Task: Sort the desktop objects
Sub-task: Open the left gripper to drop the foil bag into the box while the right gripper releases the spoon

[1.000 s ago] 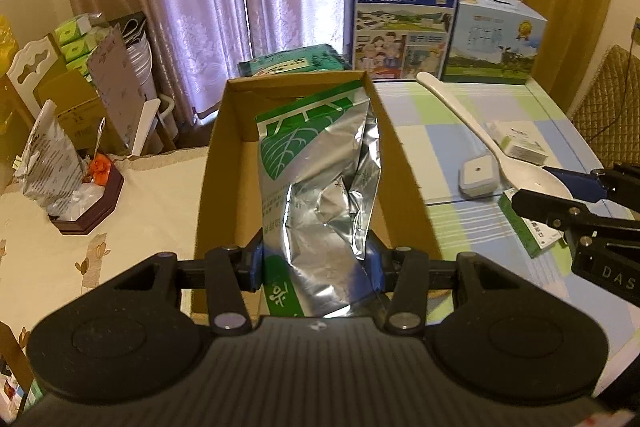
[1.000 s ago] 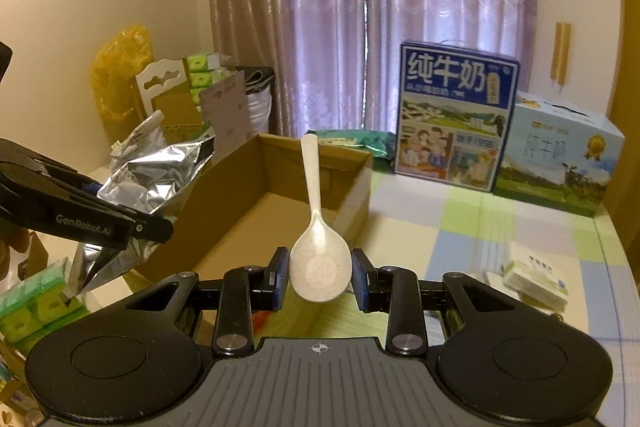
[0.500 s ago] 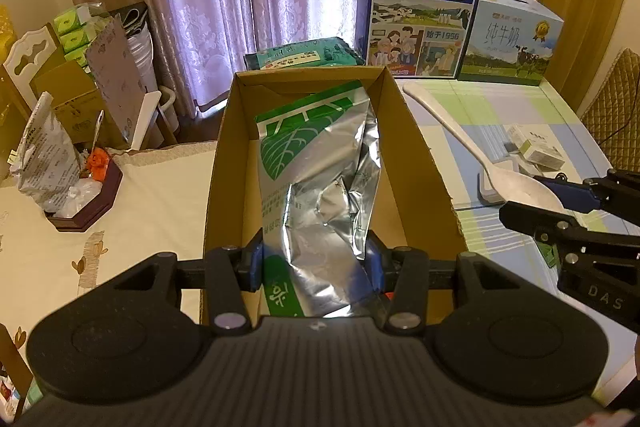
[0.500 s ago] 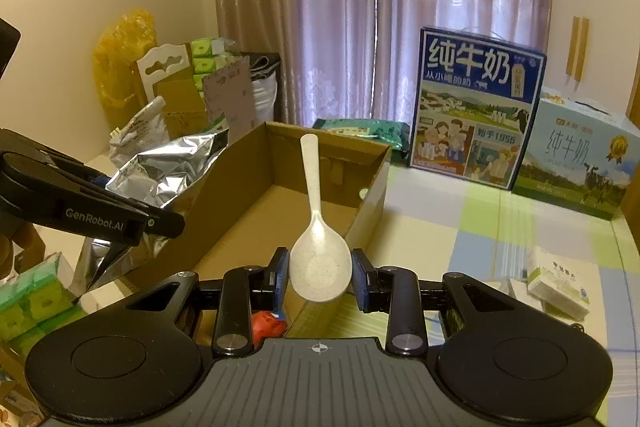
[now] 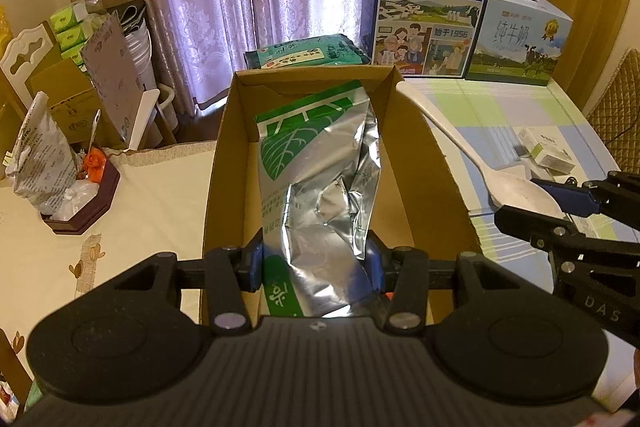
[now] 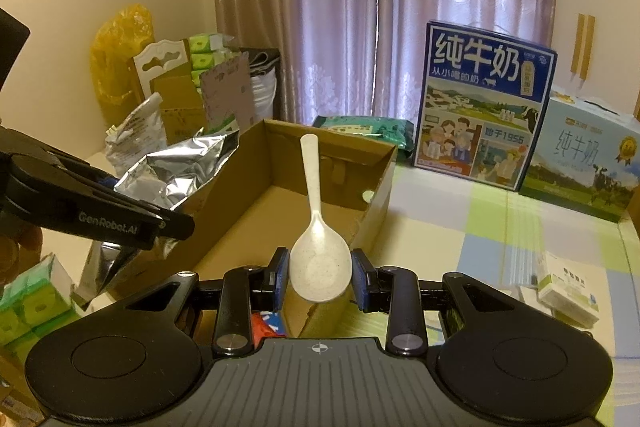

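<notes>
In the left wrist view, the left gripper [image 5: 316, 267] is clamped on the lower part of a crumpled silver and green foil bag [image 5: 320, 171], its 2 blue pads pressing the bag's sides so the soft pouch stands up and forward instead of flopping. The bag hangs over the open cardboard box [image 5: 224, 163], which looks like the sorting bin, so the hold seems meant to line the bag up with the box floor before letting go. At the right edge the right gripper [image 5: 560, 203] comes in from the side, closed on the bowl of a white spoon [image 5: 452, 135] whose handle points toward the box's far right corner. A small white carton [image 5: 550, 151] lies on the checked tablecloth [image 5: 512, 107], well apart from the box, probably not yet sorted. In the right wrist view, the right gripper [image 6: 319, 279] pinches the spoon [image 6: 316, 227] by the 2 edges of its bowl, handle pointing away over the box [image 6: 376, 195]; gripping the wide bowl likely gives a steadier hold than the thin handle. The left gripper [image 6: 120, 219] shows at the left with the bag [image 6: 180, 171] above the box's near wall. Something red and blue [image 6: 266, 325] lies inside the near end of the box; I cannot tell what it is.
</notes>
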Tool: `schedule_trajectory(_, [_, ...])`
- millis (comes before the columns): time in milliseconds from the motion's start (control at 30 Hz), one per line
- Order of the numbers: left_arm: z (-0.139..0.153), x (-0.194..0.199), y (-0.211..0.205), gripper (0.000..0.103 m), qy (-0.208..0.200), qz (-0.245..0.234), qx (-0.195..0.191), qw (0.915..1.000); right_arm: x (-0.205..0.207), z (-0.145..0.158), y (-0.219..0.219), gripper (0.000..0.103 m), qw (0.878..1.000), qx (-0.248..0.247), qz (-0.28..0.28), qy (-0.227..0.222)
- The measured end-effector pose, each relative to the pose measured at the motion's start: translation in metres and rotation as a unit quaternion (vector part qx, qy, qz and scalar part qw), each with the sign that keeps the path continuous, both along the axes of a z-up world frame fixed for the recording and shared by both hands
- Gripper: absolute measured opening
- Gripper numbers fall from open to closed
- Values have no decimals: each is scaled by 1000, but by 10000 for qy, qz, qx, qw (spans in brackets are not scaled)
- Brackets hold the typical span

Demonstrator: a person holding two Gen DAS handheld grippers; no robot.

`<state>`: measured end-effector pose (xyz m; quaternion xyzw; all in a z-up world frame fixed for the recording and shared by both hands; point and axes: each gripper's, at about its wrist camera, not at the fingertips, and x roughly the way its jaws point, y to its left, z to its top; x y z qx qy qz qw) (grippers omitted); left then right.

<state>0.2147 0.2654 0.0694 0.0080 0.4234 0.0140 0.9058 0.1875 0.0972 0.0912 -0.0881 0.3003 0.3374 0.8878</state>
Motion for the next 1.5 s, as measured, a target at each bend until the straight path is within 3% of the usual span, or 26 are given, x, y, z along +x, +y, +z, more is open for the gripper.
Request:
schedule_trajectory(400, [-15,11,-5,46,58,-44,191,9998,12,-8,4,30,10000,2,-62,65])
schedule_trajectory(667, [-9,7,-10,45,-95,-30,573,9983,13,-11,3,30,9999,14,-61,81])
schedule_trajectory(1500, [-15,-5,8,45,-56,69,513,9986,8,-17,24,30,9995,119,59,269])
